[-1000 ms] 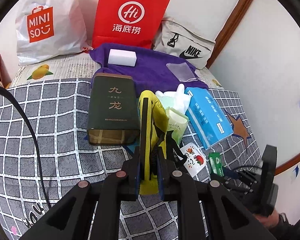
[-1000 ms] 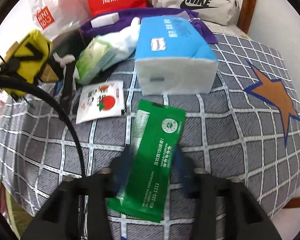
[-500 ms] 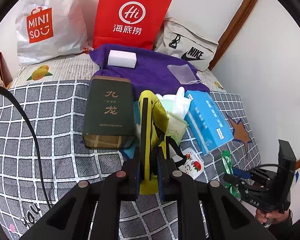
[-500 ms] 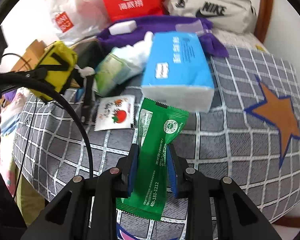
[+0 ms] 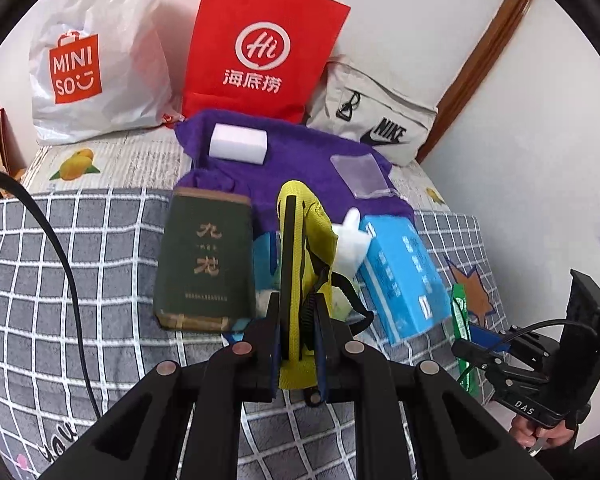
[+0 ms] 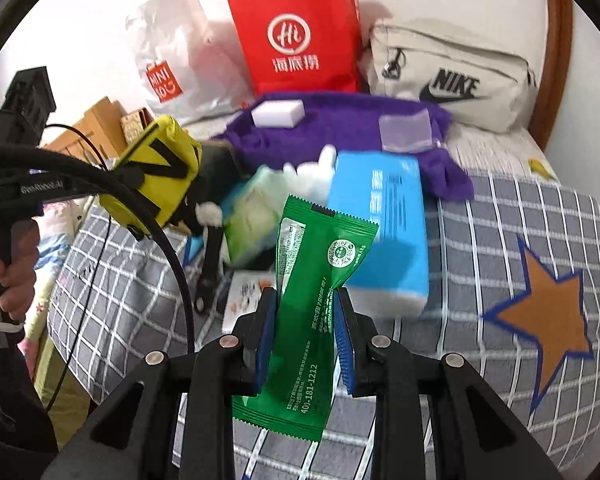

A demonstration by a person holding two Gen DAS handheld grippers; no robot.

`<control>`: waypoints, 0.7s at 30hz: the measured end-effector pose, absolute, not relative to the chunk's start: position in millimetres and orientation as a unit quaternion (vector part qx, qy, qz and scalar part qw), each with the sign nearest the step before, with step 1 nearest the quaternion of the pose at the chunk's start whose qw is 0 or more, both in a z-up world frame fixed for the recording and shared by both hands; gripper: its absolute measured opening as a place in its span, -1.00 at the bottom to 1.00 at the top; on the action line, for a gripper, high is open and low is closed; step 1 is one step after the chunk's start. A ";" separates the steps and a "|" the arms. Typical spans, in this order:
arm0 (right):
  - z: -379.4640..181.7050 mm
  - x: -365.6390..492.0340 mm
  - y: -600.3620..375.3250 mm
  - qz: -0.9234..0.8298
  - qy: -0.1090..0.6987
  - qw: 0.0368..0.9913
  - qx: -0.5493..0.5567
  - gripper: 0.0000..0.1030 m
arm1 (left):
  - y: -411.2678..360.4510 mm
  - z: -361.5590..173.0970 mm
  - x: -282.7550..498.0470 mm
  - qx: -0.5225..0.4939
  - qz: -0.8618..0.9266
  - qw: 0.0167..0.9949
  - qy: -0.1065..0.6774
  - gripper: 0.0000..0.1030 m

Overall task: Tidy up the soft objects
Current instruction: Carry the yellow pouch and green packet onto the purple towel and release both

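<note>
My left gripper point(image 5: 298, 312) is shut on a yellow pouch point(image 5: 300, 248) with black straps and holds it above the bed; the pouch also shows in the right wrist view point(image 6: 156, 176). My right gripper point(image 6: 304, 312) is shut on a green sachet point(image 6: 312, 292) and holds it in the air above the checked bedcover point(image 6: 500, 240); the sachet shows edge-on in the left wrist view point(image 5: 460, 312). A blue tissue pack point(image 5: 404, 276) lies on the bed, with white gloves point(image 5: 352, 240) and a pale green wipes pack point(image 6: 252, 216) beside it.
A dark green tin box point(image 5: 204, 264) lies left of the pouch. A purple towel point(image 5: 300, 160) carries a white sponge point(image 5: 238, 146) and a clear pouch point(image 5: 358, 174). A Miniso bag point(image 5: 96, 60), a red paper bag point(image 5: 260, 52) and a Nike bag point(image 5: 376, 120) stand against the wall.
My right gripper closed on the green sachet and lifted it off the bedcover. My left gripper rose a little with the yellow pouch.
</note>
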State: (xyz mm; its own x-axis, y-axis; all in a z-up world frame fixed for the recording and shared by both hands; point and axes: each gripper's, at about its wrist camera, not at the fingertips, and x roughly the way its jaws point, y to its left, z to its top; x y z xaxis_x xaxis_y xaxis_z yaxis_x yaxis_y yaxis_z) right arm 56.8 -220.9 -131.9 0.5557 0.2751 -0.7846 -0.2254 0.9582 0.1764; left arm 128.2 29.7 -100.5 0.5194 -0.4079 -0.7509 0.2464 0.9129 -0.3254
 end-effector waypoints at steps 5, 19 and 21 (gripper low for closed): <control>-114.2 82.6 -225.1 0.150 0.427 0.892 0.023 -0.45 | 29.7 -95.6 148.3 -0.096 -0.181 0.868 0.452 -0.74; -88.8 161.8 -240.6 0.139 0.385 0.912 0.008 -0.45 | 21.8 -97.2 226.3 -0.112 -0.168 0.861 0.467 -0.74; -88.1 173.2 -241.9 0.138 0.384 0.913 0.008 -0.45 | 19.0 -98.6 239.5 -0.112 -0.166 0.860 0.469 -0.74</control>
State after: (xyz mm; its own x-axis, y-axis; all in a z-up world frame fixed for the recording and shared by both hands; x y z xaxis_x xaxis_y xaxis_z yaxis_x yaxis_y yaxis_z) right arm 173.2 -241.9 -88.1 0.6672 0.2586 -0.6986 -0.2469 0.9616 0.1202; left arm 239.5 19.0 -98.6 0.5043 -0.3914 -0.7697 0.1806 0.9195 -0.3493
